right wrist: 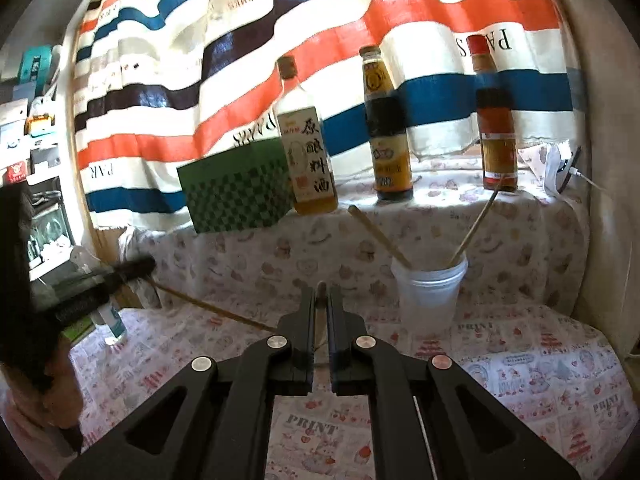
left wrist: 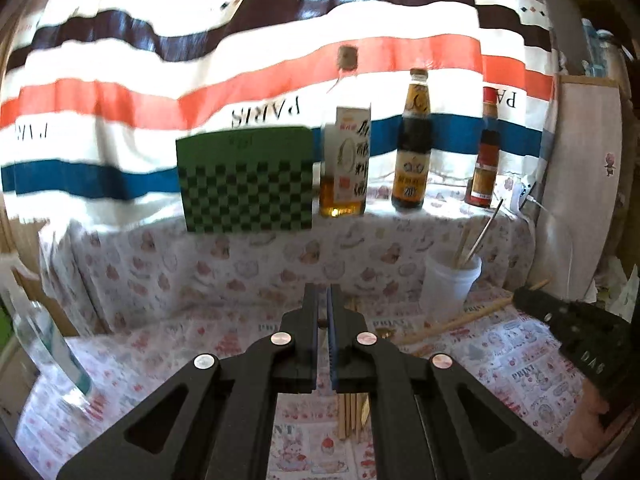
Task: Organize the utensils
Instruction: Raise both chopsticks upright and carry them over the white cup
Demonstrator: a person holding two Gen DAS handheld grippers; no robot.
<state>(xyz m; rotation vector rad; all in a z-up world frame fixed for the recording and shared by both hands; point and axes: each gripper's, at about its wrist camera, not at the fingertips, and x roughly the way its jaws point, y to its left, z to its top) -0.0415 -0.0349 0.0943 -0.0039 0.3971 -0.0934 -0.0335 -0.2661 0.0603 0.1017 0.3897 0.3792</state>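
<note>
The left gripper (left wrist: 323, 294) has its jaws drawn almost together, with only a sliver of brown showing between the pads. I cannot tell whether that sliver is a gripped stick. The right gripper (right wrist: 321, 294) is clenched as well. In the left wrist view one bamboo chopstick (left wrist: 452, 322) crosses its tip, with a short stub poking out the far side and the long part slanting towards the left gripper. In the right wrist view the same stick runs from beside the blurred left gripper to behind the right gripper's finger. One white plastic cup (right wrist: 428, 296) stands on the printed tablecloth (right wrist: 540, 368) near the raised ledge and holds two utensils: one wooden chopstick (right wrist: 378, 236) leaning left and one thinner stick (right wrist: 476, 224) leaning right. A small bunch of loose chopsticks (left wrist: 352, 412) lies flat on the cloth under the left gripper, too hidden to count exactly. Three bottles stand in a row on the ledge: one cooking wine bottle (right wrist: 306, 148), one dark sauce bottle (right wrist: 388, 136) and one red-capped sauce bottle (right wrist: 496, 136). One green checkered board (left wrist: 246, 184) leans just left of the wine. One clear plastic bottle (left wrist: 44, 344) stands at the table's left edge. One striped curtain (left wrist: 160, 92) hangs behind.
</note>
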